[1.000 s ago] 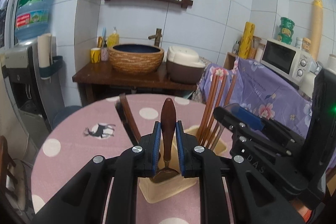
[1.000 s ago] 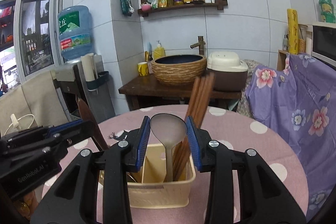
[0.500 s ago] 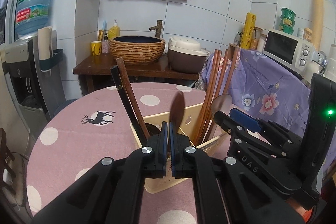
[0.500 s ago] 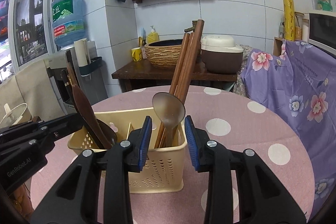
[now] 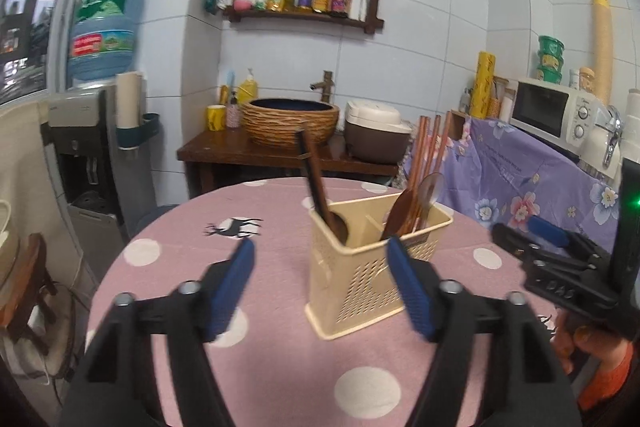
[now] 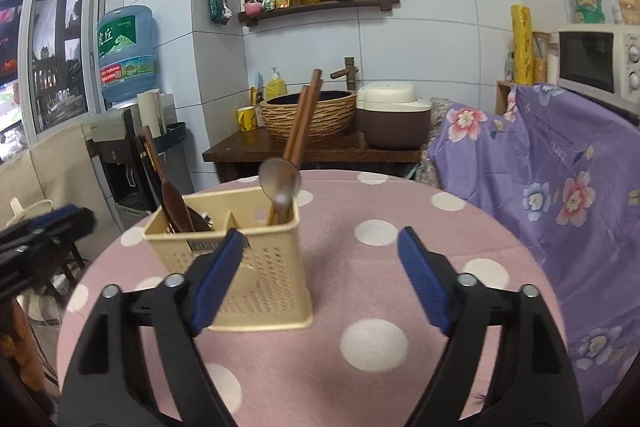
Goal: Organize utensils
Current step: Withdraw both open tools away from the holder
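Here, the left tongs [image 5: 322, 287] are seen spread wide, their jaws opening, with nothing pinched; the cream utensil caddy [image 5: 372, 267] is framed partly between the blue pads [image 5: 234, 287] but is not touched. The right tongs [image 6: 320, 275] are likewise spread and opening, and nothing is gripped; their left pad is seen in front of the caddy's near wall, whether touching cannot be told.

The utensil caddy is stood upright on the pink, white-dotted tabletop [image 5: 192, 267], at about 12 o'clock from the left tongs and at about 11 o'clock from the right tongs. In the right wrist view, a dark wooden spoon [image 6: 170, 191] is leaned in the caddy's left compartment towards 11 o'clock, while a metal spoon [image 6: 280, 183], bowl up, and a bundle of brown chopsticks [image 6: 302, 123] are held in the right compartment, the chopsticks tilted towards 1 o'clock. In the left wrist view, a second brown spoon [image 5: 402, 213] is seen beside the chopsticks.

The right tongs' black body appears at 3 o'clock in the left wrist view, with a hand [image 5: 576, 343] and an orange sleeve [image 5: 608, 379] below it. A deer print [image 5: 234, 227] is shown on the cloth at 9 o'clock from the caddy.
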`<state>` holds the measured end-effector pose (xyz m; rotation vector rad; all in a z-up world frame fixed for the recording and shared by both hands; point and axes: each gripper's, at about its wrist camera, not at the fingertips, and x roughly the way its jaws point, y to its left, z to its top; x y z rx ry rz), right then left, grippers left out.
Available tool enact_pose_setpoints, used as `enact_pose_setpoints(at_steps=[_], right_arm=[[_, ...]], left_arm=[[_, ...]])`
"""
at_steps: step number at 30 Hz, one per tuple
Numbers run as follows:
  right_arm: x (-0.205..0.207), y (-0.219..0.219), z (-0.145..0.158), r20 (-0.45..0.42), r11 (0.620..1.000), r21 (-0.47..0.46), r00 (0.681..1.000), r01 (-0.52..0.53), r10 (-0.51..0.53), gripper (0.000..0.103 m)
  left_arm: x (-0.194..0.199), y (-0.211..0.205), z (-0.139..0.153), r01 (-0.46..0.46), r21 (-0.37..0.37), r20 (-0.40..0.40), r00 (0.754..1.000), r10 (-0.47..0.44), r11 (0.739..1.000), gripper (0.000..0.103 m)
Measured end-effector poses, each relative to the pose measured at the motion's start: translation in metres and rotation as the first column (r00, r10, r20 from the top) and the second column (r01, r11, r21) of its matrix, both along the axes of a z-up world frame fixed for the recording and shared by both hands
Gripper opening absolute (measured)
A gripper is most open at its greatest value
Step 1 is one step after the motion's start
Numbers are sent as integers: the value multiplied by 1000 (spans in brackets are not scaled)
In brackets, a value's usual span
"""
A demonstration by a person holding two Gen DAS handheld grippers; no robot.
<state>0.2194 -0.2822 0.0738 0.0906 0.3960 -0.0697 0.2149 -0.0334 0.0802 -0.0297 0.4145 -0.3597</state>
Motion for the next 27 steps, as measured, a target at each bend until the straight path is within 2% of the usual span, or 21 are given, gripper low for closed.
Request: enact_pose_setpoints(at_steps=[2,4,6,9,16,20,27], right_arm=[[-18,-3,-5,0,1000,-15,1000,1,-1,91],[-41,-4,-14,2,1000,-18,1000,6,-6,97],[-62,-1,-26,2,1000,-16,1000,7,-7,97],[-91,10,-41,-9,1000,-16,1000,-11,11,97],[-164,39,-62,30,995,-43,995,-89,90,97],[-205,51,-62,74,991,-37,989,-128,131,97],[-255,66,-51,169,993,-53,979,-108,115,97]], left_arm=[[-17,13,-10,-12,-2,3,1000,12,1000,81],[-34,22,-19,-30,-10,10,999,30,999,93],[-54,29,-27,-43,-46,38,998,44,998,98],[-83,29,-38,-61,-80,76,995,67,995,98],[-145,28,-50,-82,-56,144,985,89,995,98],[-175,34,-50,-73,-48,159,984,80,996,98],[-210,44,-50,-78,-75,177,980,90,994,98]])
